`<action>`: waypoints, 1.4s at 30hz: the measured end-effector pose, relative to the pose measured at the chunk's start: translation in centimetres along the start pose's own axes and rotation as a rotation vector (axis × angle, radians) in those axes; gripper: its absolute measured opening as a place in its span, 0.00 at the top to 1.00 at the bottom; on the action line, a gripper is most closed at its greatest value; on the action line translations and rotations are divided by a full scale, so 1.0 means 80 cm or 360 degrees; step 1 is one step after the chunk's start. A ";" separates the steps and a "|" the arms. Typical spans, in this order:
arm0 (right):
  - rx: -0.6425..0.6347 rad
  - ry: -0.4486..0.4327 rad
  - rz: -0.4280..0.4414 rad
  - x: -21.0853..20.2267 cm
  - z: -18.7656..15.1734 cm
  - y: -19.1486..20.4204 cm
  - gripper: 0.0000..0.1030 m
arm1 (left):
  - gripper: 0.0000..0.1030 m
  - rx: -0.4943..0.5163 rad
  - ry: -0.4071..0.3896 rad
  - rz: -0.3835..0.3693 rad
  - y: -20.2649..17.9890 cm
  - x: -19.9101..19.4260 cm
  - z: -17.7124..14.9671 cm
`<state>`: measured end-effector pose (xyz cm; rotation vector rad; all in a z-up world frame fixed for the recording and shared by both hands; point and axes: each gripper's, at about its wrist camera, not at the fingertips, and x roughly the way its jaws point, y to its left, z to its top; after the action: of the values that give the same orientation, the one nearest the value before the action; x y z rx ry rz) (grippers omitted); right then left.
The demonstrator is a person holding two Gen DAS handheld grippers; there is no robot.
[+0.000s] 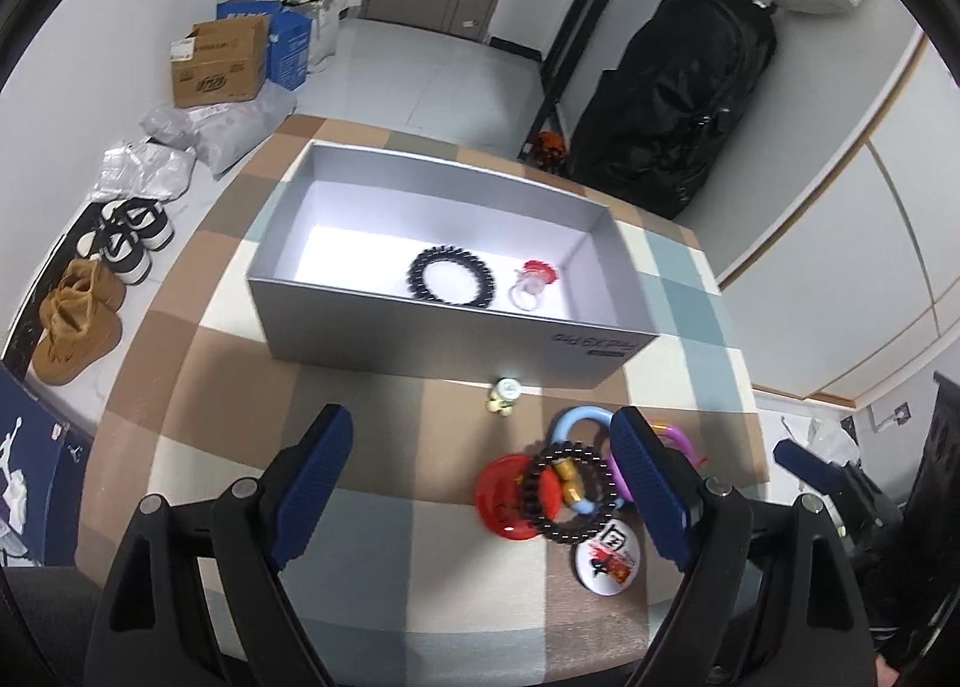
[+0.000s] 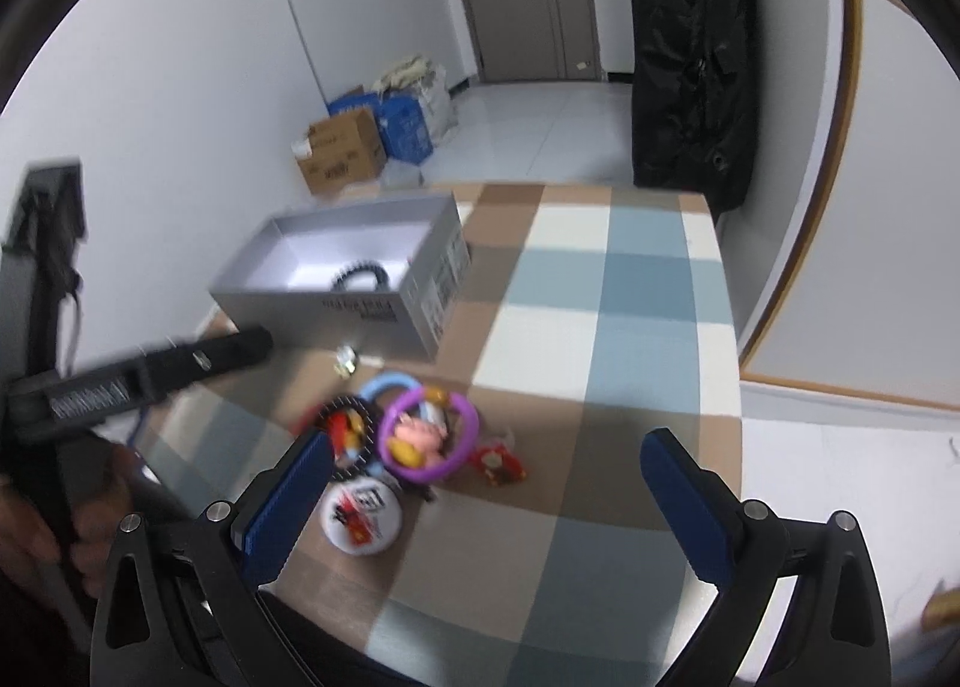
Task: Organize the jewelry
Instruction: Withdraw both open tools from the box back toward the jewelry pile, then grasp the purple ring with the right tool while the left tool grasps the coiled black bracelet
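Observation:
A grey box [image 1: 456, 342] stands on the checked table and holds a black coil bracelet [image 1: 449, 279] and a small red-and-white piece [image 1: 533, 282]. In front of it lies a pile: a dark beaded bracelet [image 1: 570, 492] on a red disc [image 1: 501, 501], a blue ring [image 1: 579, 422], a purple ring [image 2: 429, 435], a white badge [image 2: 360, 513] and a small red charm [image 2: 498, 465]. A tiny cream charm [image 1: 504, 394] sits alone near the box. My left gripper [image 1: 480, 423] hangs open just left of the pile. My right gripper [image 2: 486, 447] is open above the pile's right side, holding nothing.
The table's right edge [image 2: 729, 363] drops to a white floor. A black bag [image 1: 678, 87] leans beyond the table's far corner. Shoes [image 1: 78, 321] and cardboard boxes [image 1: 219, 63] sit on the floor at the left. A hand [image 2: 54, 537] grips the left tool's black frame [image 2: 180, 363].

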<state>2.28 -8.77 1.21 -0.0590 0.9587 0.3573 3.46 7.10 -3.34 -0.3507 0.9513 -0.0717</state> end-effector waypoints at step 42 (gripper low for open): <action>-0.0243 0.0122 0.0023 0.046 0.008 0.037 0.71 | 0.18 -0.0066 0.0105 -0.0003 0.027 0.012 0.006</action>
<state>3.77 -4.86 -1.10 -0.2062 1.0071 0.4438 4.18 9.05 -4.56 -0.3896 1.0191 -0.0655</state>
